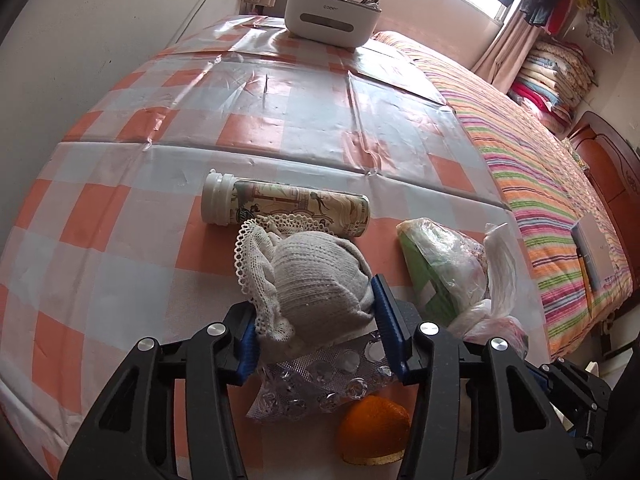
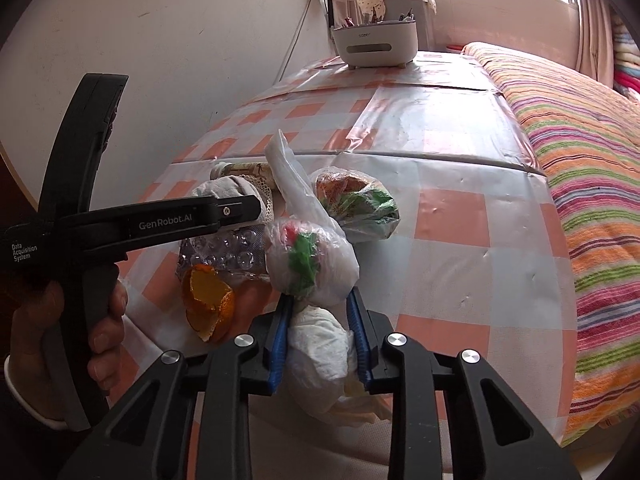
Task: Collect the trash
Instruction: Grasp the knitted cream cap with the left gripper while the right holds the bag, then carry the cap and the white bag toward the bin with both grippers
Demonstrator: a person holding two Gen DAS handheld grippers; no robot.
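The left hand-held gripper pinched a balled grey knitted sock with a lace cuff between its blue pads, over the desk with its orange-and-white checked cover; just below the sock lay an empty blister pack and, nearer still, an orange peel; beyond the sock a printed tube with a white cap lay on its side. The right hand-held gripper was pressed onto a knotted white plastic bag of scraps, with a clear bag of green wrappers just beyond it. Far off on the desk stood a white organiser box; a striped bed lay to the right.
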